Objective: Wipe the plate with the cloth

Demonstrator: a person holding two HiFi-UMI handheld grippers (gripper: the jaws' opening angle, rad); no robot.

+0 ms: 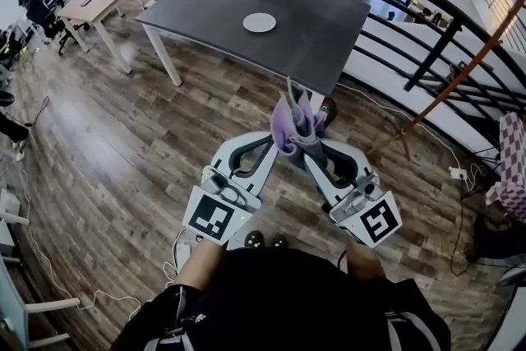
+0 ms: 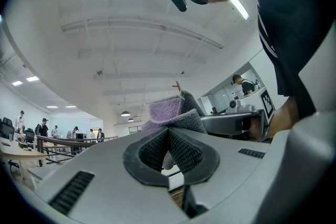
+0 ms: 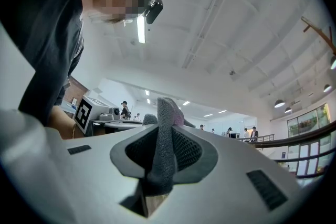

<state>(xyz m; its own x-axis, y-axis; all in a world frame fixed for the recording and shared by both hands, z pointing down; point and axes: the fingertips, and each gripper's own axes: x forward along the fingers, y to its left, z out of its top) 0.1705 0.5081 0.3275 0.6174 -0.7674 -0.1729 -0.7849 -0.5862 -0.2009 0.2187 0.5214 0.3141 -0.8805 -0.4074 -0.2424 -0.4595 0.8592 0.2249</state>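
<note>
Jaws of left gripper (image 1: 274, 144) and right gripper (image 1: 310, 147) pinch upward-pointing cloth (image 1: 291, 126).

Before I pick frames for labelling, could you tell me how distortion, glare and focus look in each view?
Head view: strong fisheye bends the railing; evenly lit, plate sharp but small. Left gripper view: cloth crisp, distant people soft. Right gripper view: the ceiling light blows out white.

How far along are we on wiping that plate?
Done: the cloth is picked up. In hand: left tool and right tool are both shut on it, in the air. Left: the plate lies on the grey table ahead, well away from the cloth, so all the wiping remains.
</note>
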